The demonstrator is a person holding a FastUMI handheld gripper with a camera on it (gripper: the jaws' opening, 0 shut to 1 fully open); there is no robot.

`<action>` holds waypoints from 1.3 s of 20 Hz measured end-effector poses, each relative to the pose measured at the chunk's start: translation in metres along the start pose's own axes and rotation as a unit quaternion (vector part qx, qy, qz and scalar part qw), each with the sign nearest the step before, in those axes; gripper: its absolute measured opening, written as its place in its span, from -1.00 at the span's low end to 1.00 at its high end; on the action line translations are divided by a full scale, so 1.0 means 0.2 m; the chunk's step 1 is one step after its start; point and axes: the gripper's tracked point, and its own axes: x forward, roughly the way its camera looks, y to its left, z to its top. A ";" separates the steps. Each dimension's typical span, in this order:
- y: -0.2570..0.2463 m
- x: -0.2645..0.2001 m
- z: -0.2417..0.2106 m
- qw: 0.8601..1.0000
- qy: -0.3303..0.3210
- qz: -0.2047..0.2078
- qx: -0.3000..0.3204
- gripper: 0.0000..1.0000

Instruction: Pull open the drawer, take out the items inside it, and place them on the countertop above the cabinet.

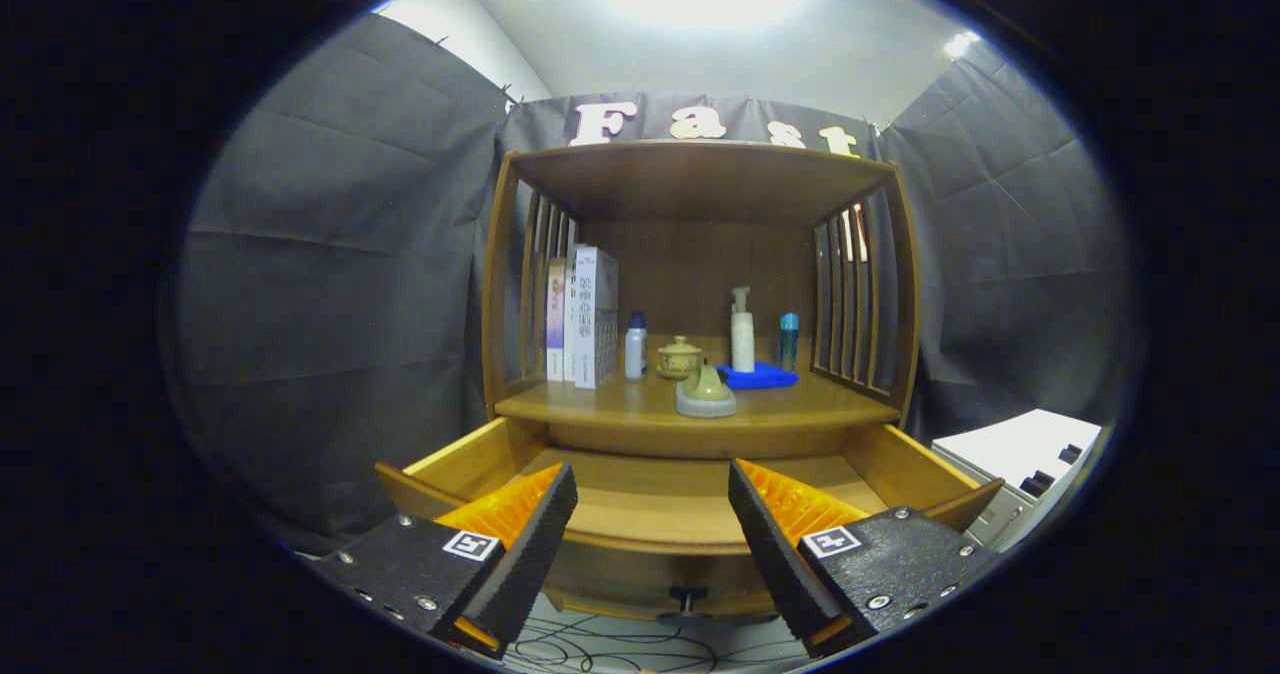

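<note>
A wooden cabinet stands ahead with its drawer (650,514) pulled open toward me; the drawer floor that shows between my fingers is bare wood. Its small dark knob (688,595) sticks out of the drawer front, low between the fingers. On the countertop (800,412) above, near the front edge, a small green ornament on a grey base (705,392) rests. My gripper (652,524) is open, held in front of and above the drawer, nothing between its fingers.
Further back on the countertop stand upright books (585,316), a white bottle with a blue cap (636,346), a lidded yellow cup (680,357), a white pump bottle (742,330) on a blue cloth (762,377), and a teal bottle (789,340). A white unit (1015,454) sits right of the cabinet. Cables lie on the floor below.
</note>
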 end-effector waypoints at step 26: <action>-0.21 0.02 -0.45 0.993 0.079 -0.080 -0.028 0.90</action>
